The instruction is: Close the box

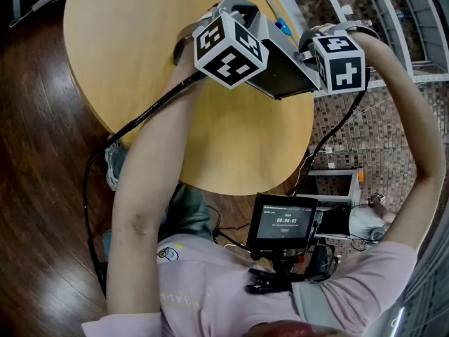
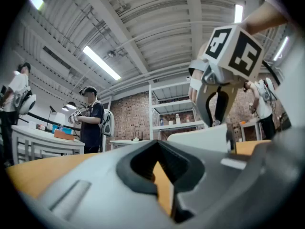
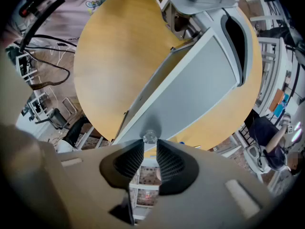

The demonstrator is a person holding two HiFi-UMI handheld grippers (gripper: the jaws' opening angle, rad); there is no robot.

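Pinching the clear knob (image 3: 149, 137) on the lid (image 3: 195, 85), right tool (image 3: 150, 146) is nearly closed. The lid is tilted up over the box (image 1: 284, 72). Left tool (image 2: 163, 175) is closed and empty beside the box. Risk: the knob slips and the lid slams.

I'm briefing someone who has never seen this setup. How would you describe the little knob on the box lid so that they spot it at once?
Start at the round wooden table and find the flat grey lid, raised at a slant above it. At the lid's near edge, right at the tips of the right gripper, sits the small clear knob. It is the only glassy, faceted thing on that plain panel.
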